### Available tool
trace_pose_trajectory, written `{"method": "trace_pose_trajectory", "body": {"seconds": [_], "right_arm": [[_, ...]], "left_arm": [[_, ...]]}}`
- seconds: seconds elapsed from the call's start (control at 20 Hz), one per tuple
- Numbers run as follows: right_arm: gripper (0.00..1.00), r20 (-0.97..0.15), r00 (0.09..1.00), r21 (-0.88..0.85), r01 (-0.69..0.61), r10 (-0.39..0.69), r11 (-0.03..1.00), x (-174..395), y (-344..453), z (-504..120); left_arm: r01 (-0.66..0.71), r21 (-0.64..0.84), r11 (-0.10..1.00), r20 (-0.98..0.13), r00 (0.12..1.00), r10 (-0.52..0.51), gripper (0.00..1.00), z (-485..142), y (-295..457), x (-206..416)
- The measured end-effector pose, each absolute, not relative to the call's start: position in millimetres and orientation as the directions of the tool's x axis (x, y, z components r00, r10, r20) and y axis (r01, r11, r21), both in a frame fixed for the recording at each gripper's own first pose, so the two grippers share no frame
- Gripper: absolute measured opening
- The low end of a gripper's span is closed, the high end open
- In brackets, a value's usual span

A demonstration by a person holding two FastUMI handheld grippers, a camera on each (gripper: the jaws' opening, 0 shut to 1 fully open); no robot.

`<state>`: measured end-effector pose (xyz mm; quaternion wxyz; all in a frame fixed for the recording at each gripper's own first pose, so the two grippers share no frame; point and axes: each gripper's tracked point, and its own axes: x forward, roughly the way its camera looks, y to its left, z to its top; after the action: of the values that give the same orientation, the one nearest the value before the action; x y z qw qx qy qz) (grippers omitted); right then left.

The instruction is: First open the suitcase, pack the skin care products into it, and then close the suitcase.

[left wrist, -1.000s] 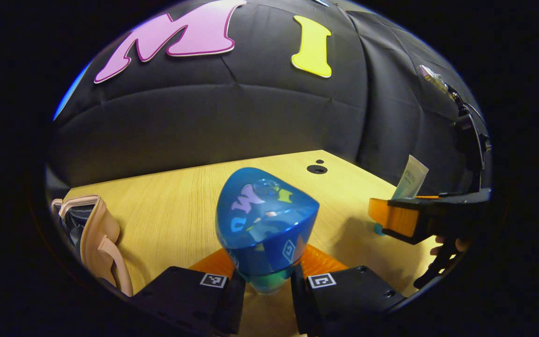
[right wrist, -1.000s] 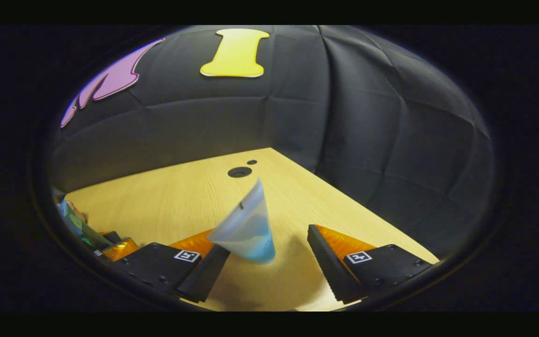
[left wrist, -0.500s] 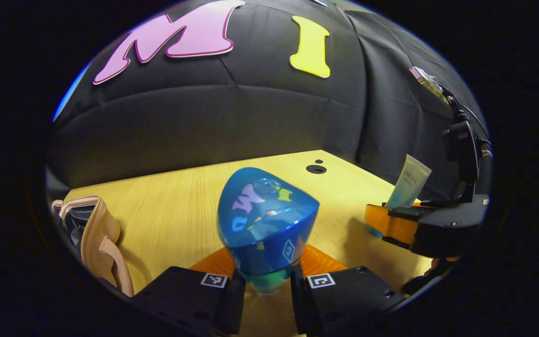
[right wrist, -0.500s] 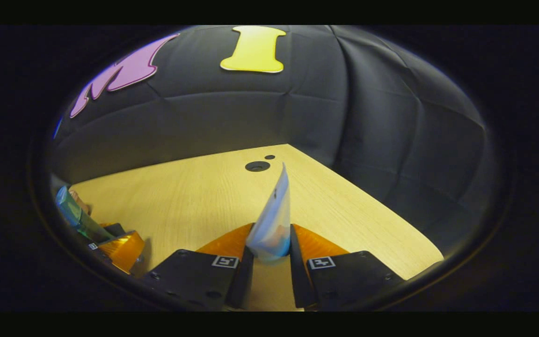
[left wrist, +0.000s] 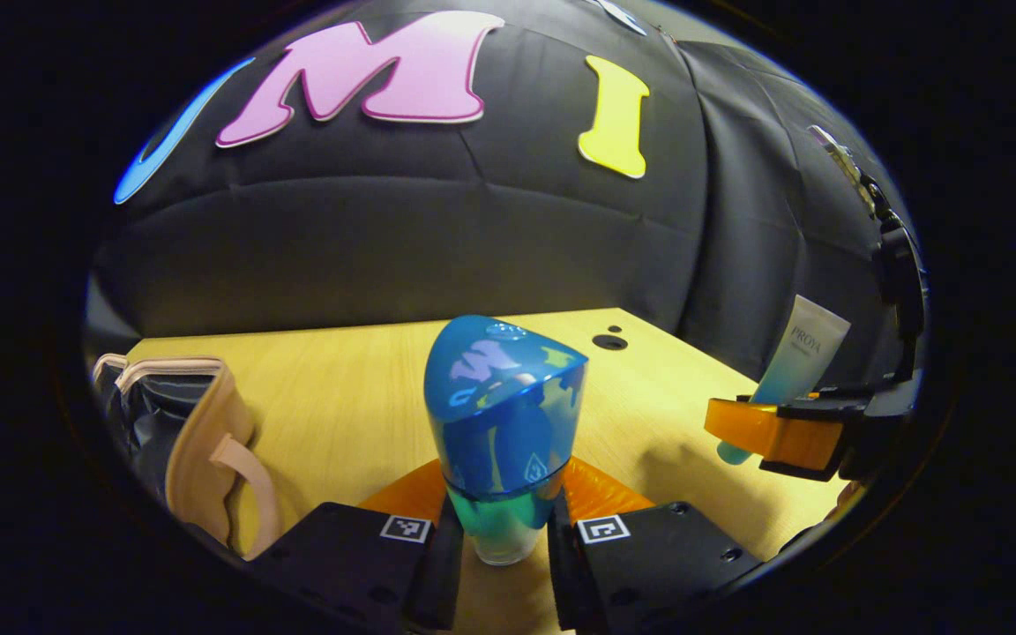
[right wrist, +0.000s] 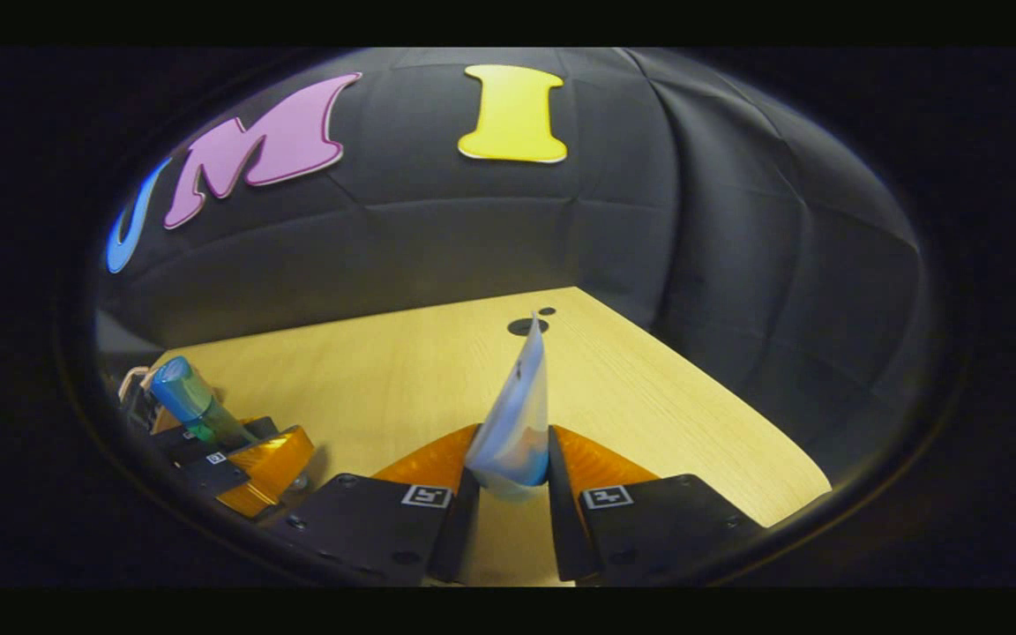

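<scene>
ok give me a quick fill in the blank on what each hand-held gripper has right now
1. The left hand-held gripper is shut on a bottle with a ____ cap.
2. The right hand-held gripper is shut on a pale ____.
3. The pink suitcase lies on the wooden ____.

Missing words: blue; tube; table

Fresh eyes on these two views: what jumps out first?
The glossy blue bottle, upright and clamped in the left gripper at the centre of the left gripper view. Next, the pale tube pinched edge-on in the right gripper, over the yellow wooden table. At the far left of the left gripper view, the open beige suitcase lies on the table.
</scene>
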<state>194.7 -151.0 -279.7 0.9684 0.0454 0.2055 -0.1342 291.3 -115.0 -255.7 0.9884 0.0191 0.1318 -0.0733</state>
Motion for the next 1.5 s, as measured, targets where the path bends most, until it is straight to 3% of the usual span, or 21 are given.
{"method": "trace_pose_trajectory", "body": {"seconds": [0.25, 0.55, 0.7, 0.85, 0.95, 1.25, 1.5], "right_arm": [[0.39, -0.351, 0.931, 0.021, 0.118, -0.103, 0.993, 177, -78, -232], [0.38, -0.323, 0.94, 0.078, -0.09, 0.11, 0.993, 171, 48, -219], [0.39, -0.331, 0.927, 0.103, -0.154, 0.18, 0.983, 170, 94, -228], [0.38, -0.335, 0.916, 0.124, -0.19, 0.221, 0.974, 168, 128, -227], [0.39, -0.331, 0.912, 0.147, -0.206, 0.244, 0.967, 168, 144, -222], [0.38, -0.339, 0.882, 0.218, -0.263, 0.326, 0.94, 171, 175, -204], [0.39, -0.361, 0.86, 0.213, -0.302, 0.362, 0.929, 170, 189, -182]], "left_arm": [[0.077, -0.005, 0.997, -0.191, 0.979, -0.077, 0.46, -193, -64, 247], [-0.109, 0.038, 0.993, -0.187, 0.976, 0.114, 0.45, -167, 65, 191], [-0.187, 0.088, 0.978, -0.29, 0.935, 0.205, 0.45, -187, 138, 170], [-0.214, 0.08, 0.973, -0.427, 0.875, 0.228, 0.48, -215, 186, 163], [-0.215, 0.089, 0.973, -0.537, 0.812, 0.228, 0.45, -243, 208, 162], [-0.193, 0.007, 0.981, -0.731, 0.668, 0.137, 0.46, -288, 206, 172], [-0.168, 0.027, 0.985, -0.789, 0.602, 0.124, 0.42, -296, 208, 190]]}}
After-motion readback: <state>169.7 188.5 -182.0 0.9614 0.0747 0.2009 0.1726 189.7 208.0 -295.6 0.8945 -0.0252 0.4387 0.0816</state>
